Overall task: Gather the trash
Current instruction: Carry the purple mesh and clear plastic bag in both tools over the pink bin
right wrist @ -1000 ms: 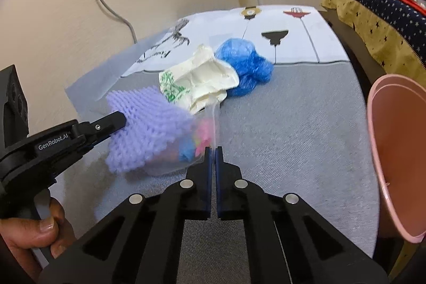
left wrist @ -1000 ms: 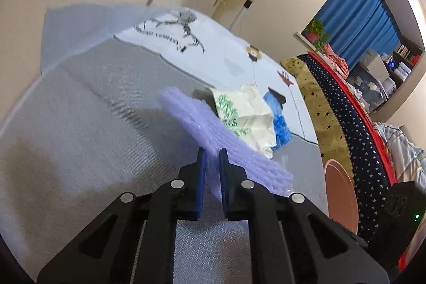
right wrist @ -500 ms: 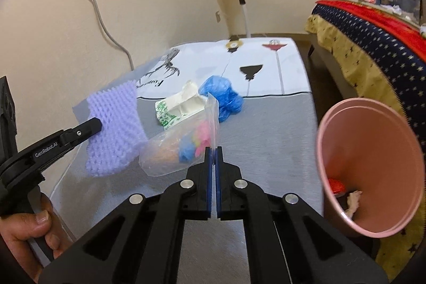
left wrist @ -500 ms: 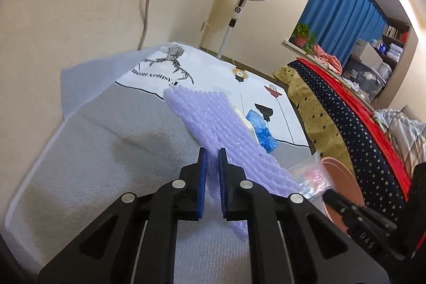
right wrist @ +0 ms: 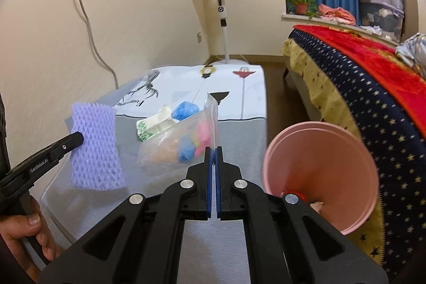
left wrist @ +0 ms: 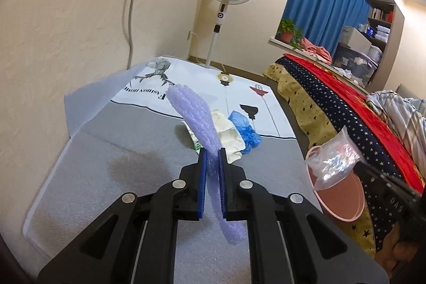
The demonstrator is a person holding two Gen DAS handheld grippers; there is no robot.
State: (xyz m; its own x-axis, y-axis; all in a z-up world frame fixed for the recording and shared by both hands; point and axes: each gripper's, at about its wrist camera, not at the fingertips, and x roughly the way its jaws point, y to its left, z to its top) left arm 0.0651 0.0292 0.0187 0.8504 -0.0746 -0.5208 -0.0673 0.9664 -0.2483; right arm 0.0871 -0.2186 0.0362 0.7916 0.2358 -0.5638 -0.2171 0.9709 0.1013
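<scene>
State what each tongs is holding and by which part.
The left tongs pinch the purple foam net at the middle of one long edge. The right tongs pinch the clear plastic bag by its flat top strip; both hang clear of the table.

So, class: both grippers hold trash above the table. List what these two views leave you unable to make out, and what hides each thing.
- Pink bin contents: right wrist view shows only a red scrap; the right gripper covers the rest.
- Clear bag: coloured pieces inside, blurred by the plastic.
- Crumpled white wrapper: left wrist view, partly behind the purple foam net.
- Left gripper: its grip on the net's lower part is hidden by the fingers.
</scene>
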